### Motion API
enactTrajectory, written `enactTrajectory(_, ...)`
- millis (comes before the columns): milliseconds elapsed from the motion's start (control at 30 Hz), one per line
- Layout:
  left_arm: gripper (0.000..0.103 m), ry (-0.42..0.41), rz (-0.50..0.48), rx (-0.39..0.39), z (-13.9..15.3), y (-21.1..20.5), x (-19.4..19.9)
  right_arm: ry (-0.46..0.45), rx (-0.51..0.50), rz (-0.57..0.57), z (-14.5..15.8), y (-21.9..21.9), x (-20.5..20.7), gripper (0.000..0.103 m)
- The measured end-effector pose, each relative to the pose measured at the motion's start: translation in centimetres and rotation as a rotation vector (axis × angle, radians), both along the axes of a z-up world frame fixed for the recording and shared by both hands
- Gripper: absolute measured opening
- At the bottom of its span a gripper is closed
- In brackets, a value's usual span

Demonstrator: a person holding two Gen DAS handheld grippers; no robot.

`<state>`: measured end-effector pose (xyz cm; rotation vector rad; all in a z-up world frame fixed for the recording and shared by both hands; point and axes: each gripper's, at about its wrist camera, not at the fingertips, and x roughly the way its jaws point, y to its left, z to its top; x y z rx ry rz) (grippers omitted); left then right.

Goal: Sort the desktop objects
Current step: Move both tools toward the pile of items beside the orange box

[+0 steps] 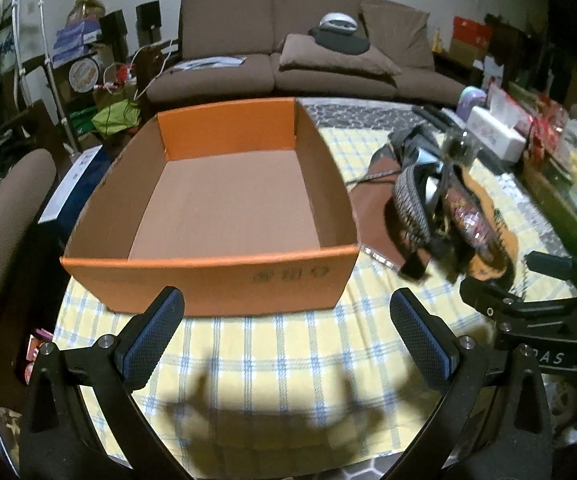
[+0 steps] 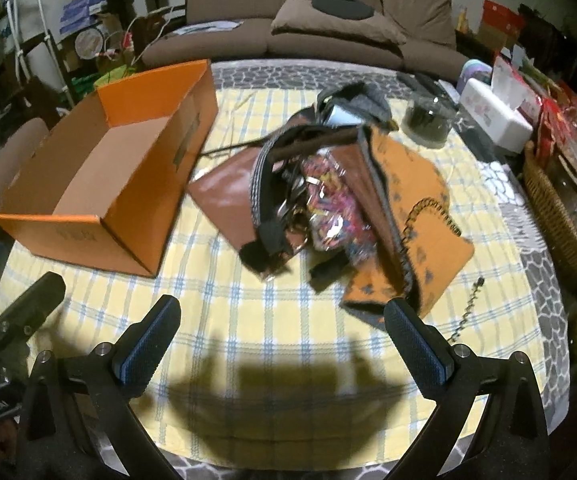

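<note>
An empty orange cardboard box [image 1: 224,276] sits on the yellow checked tablecloth [image 1: 272,344], just beyond my open, empty left gripper [image 1: 286,312]. It also shows in the right wrist view [image 2: 120,216] at left. A blurred pile of objects [image 2: 320,200] lies mid-table: a brown leather pouch [image 2: 224,192], a patterned strap [image 2: 260,184], a shiny multicoloured packet [image 2: 328,208] and an orange cloth [image 2: 416,200]. My right gripper [image 2: 282,316] is open and empty, short of the pile. The pile shows right of the box in the left wrist view [image 1: 448,208].
A wicker basket [image 2: 556,216], a white tissue box [image 2: 492,116], a clear jar [image 2: 426,120] and red packets crowd the table's right side. A beaded chain [image 2: 466,312] lies by the orange cloth. A brown sofa [image 1: 288,48] stands behind; a chair [image 1: 4,240] at left.
</note>
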<state>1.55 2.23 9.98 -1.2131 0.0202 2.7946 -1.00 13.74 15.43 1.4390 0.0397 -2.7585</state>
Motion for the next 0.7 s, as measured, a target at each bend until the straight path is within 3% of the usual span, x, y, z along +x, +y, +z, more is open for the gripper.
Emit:
enactTrajectory(300, 0.103, 0.035, -0.073, -0.024, 2.8, 3.3, -2.8, 0.051, -0.104, -0.063, 3.3, 4.0, -2.3, 0.103)
enactTrajectory(433, 0.103, 0.033, -0.111, -0.041, 2.4, 5.7, -4.8, 0.061, -0.15, -0.102, 4.1, 6.4, -4.6, 0.103)
enactTrajectory(700, 0.103, -0.016, -0.179, 0.001, 0.4, 8.7, -7.8, 0.082, -0.217, -0.154, 4.5, 9.9, -8.2, 0.103)
